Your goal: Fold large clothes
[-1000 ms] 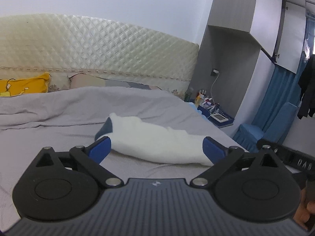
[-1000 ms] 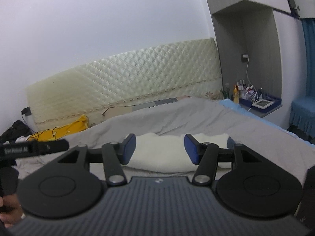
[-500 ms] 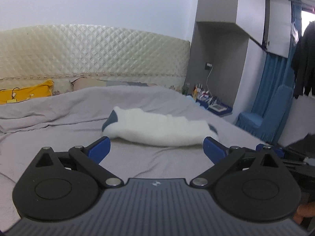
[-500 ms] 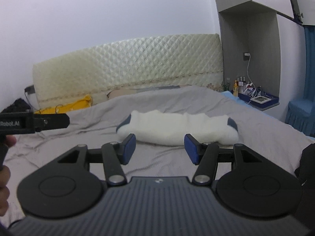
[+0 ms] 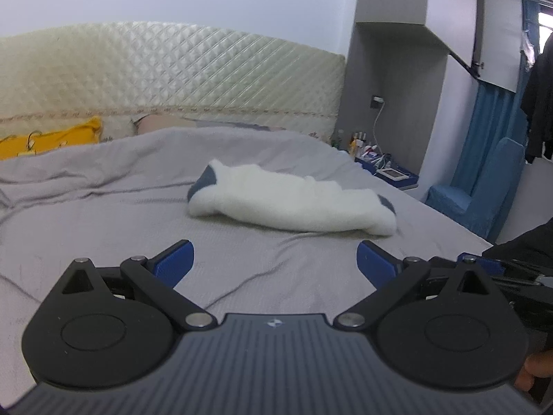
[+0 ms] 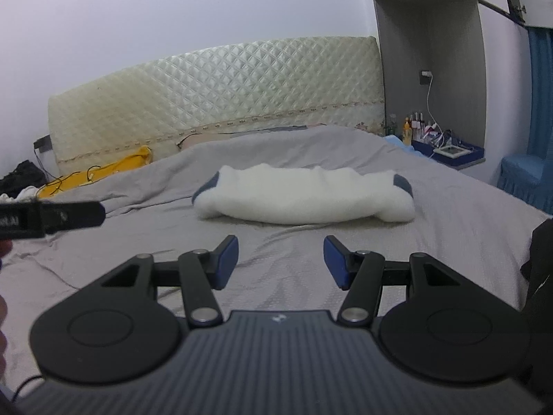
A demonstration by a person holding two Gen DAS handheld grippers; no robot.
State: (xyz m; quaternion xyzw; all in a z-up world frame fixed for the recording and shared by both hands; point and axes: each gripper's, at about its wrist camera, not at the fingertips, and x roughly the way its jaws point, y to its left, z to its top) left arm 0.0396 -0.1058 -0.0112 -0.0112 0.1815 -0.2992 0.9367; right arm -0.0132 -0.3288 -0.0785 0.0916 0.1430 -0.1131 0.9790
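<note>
The fluffy white fleece garment with blue-grey cuffs lies bundled mid-bed on the grey bedsheet, at twelve o'clock of both tongs. Left tongs gape wide, right tongs half-spread, both empty. Its layers seem thick and, probably, loose: pinching only the top one could unroll the bundle, or snag the sheet.

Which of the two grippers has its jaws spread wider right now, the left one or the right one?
The left gripper. Its blue pads sit far apart, near the outer edges of its view, while the right gripper has its pads noticeably closer together. Both are empty, short of the white garment.
</note>
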